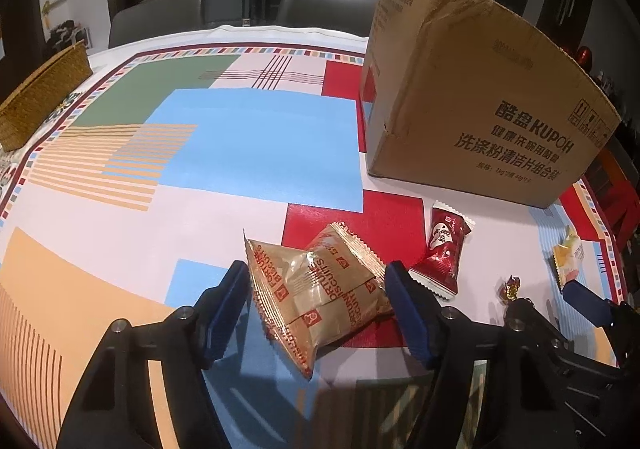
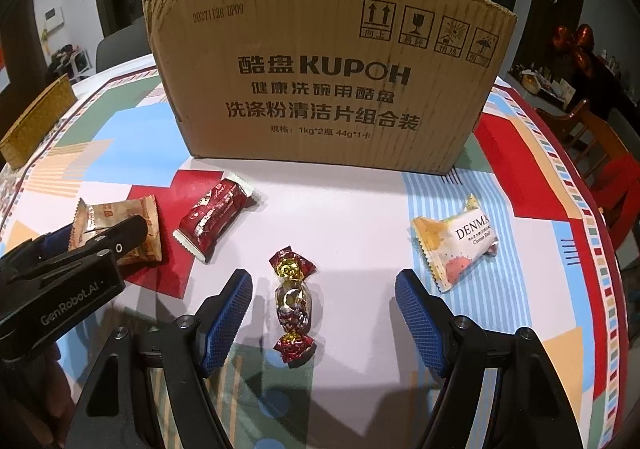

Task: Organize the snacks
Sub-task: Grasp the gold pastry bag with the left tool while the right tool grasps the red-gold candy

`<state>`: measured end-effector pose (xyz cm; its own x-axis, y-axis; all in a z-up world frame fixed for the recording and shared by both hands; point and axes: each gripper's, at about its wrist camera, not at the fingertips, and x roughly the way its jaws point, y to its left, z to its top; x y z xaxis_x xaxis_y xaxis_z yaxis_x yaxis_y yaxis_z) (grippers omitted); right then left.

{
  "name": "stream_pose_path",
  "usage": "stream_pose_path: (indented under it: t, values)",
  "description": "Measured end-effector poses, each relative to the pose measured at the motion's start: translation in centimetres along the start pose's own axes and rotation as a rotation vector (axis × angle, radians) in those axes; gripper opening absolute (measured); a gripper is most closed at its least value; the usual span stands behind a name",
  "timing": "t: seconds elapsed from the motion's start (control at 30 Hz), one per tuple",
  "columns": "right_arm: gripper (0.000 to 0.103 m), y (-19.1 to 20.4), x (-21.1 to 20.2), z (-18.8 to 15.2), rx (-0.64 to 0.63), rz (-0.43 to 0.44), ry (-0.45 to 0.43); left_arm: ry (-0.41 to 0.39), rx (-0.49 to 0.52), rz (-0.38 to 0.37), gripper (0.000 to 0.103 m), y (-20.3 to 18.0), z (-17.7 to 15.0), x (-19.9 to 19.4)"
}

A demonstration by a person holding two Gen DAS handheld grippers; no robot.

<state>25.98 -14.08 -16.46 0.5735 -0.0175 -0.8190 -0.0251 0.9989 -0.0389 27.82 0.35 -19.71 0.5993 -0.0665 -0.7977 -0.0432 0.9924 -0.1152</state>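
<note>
A cardboard box (image 2: 320,69) stands at the back of the counter (image 1: 248,145). Before it, the biscuit packets (image 1: 320,289) lie between the left gripper's (image 1: 316,309) half-open fingers, unpinched. The small foil candy (image 2: 292,305) lies lengthwise between the right gripper's (image 2: 324,313) equally parted fingers, holding nothing, so each hand has its own target nearest.
</note>
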Motion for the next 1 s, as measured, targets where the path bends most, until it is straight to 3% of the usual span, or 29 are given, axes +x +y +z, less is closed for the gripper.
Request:
stream_pose_path:
  t: [0.17, 0.33, 0.63, 0.73, 1.0]
  values:
    - [0.073, -0.1, 0.4, -0.1, 0.002, 0.001, 0.011, 0.002, 0.002, -0.002, 0.068, -0.1, -0.2, 0.2]
    - [0.063, -0.2, 1.0, -0.2, 0.008, 0.014, 0.032, 0.004, 0.008, -0.013, 0.057, -0.3, -0.5, 0.3]
    - [0.036, -0.1, 1.4, -0.8, 0.012, 0.044, 0.048, -0.012, 0.033, -0.02, 0.047, -0.7, -0.8, 0.2]
    - [0.022, 0.0, 1.4, -0.8, 0.007, 0.054, 0.047, -0.021, 0.041, -0.014, 0.045, -0.8, -0.9, 0.0]
    - [0.02, 0.1, 1.3, -0.8, 0.01, 0.059, 0.048, -0.037, 0.051, -0.002, 0.042, -0.8, -1.1, -0.9]
